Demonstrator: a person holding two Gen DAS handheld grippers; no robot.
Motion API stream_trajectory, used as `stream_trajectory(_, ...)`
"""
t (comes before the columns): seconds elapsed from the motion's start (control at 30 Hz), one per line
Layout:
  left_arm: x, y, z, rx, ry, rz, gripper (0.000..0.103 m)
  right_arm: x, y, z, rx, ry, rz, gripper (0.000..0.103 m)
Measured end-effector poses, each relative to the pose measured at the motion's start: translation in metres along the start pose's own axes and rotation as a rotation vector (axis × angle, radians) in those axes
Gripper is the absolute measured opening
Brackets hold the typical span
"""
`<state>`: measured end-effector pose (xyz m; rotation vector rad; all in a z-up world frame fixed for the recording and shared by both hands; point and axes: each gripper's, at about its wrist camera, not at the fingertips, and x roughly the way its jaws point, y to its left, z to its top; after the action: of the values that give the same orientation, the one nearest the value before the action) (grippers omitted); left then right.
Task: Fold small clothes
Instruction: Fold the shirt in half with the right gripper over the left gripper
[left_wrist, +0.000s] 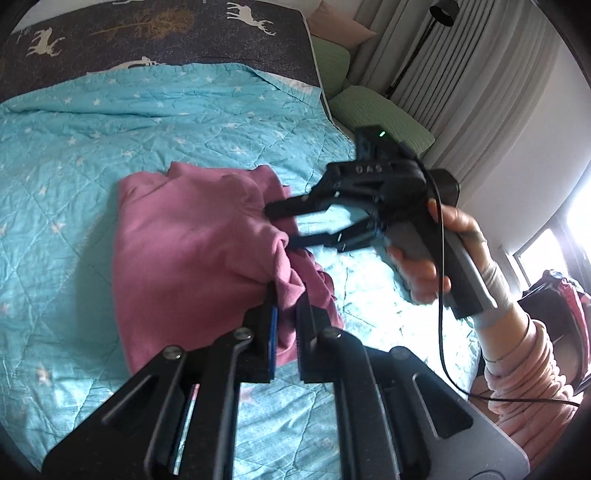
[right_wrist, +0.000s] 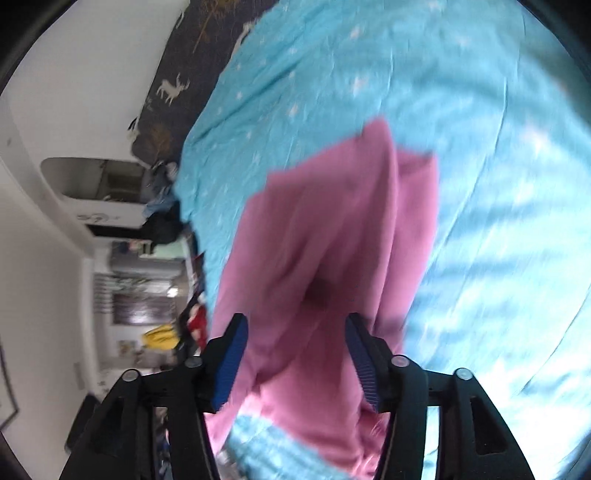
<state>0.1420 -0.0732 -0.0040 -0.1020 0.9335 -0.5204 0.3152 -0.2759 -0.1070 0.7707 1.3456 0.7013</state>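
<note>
A small pink garment (left_wrist: 192, 251) lies bunched on a turquoise star-print quilt (left_wrist: 74, 155). My left gripper (left_wrist: 286, 299) is shut on a gathered edge of the garment at its near right side. My right gripper (left_wrist: 279, 227) comes in from the right, jaws open, its fingertips (left_wrist: 273, 211) at the garment's right edge. In the right wrist view the garment (right_wrist: 332, 240) fills the space between the open blue-padded fingers (right_wrist: 232, 362) of the right gripper (right_wrist: 295, 321), blurred by motion.
A dark deer-print blanket (left_wrist: 147, 33) lies at the bed's far end. Green pillows (left_wrist: 380, 114) and grey curtains (left_wrist: 461, 66) stand at the right. A floor lamp (left_wrist: 439, 14) is by the curtains. Shelves and clutter (right_wrist: 147, 258) show beyond the bed.
</note>
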Motion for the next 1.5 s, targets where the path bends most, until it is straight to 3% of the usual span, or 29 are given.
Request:
stream_trajectory(0.17, 0.006, -0.003, 0.000, 0.001, 0.015, 0.009, 0.009, 0.040, -0.012, -0.012, 0.135, 0.113, 0.160, 0.069)
stream_trajectory(0.4, 0.005, -0.009, -0.003, 0.016, 0.019, 0.012, 0.009, 0.071, 0.003, 0.022, 0.197, 0.081, 0.177, 0.070)
stream_trajectory(0.47, 0.007, -0.011, -0.005, 0.020, 0.025, 0.013, 0.009, 0.074, 0.013, 0.037, 0.187, 0.037, 0.151, 0.057)
stream_trajectory(0.53, 0.010, -0.011, -0.005, 0.023, 0.031, 0.015, 0.009, 0.073, 0.026, 0.052, 0.139, -0.010, 0.090, 0.018)
stream_trajectory(0.57, 0.011, -0.012, -0.005, 0.022, 0.035, 0.013, 0.009, 0.072, 0.032, 0.058, 0.110, -0.031, 0.052, 0.012)
stream_trajectory(0.77, 0.033, -0.026, 0.001, 0.038, 0.055, -0.005, 0.009, 0.051, 0.064, 0.077, -0.059, -0.123, -0.092, 0.006)
stream_trajectory(1.07, 0.066, -0.057, 0.006, 0.056, 0.075, -0.032, 0.009, 0.015, 0.091, 0.076, -0.198, -0.173, -0.197, 0.006)
stream_trajectory(1.2, 0.092, -0.058, -0.005, 0.073, 0.149, -0.013, 0.009, 0.015, 0.073, 0.070, -0.218, -0.157, -0.279, 0.009)
stream_trajectory(1.27, 0.109, -0.051, -0.012, 0.053, 0.195, -0.007, 0.011, 0.024, 0.055, 0.071, -0.192, -0.129, -0.358, 0.019)
stream_trajectory(1.33, 0.113, -0.048, -0.017, 0.050, 0.188, -0.011, 0.016, 0.030, 0.033, 0.071, -0.136, -0.099, -0.409, 0.029)
stream_trajectory(1.4, 0.109, -0.049, -0.019, 0.075, 0.183, -0.030, 0.024, 0.026, 0.018, 0.066, -0.096, -0.097, -0.395, 0.029)
stream_trajectory(1.5, 0.095, -0.053, -0.020, 0.114, 0.189, -0.054, 0.035, 0.007, 0.019, 0.056, -0.095, -0.136, -0.413, 0.047)
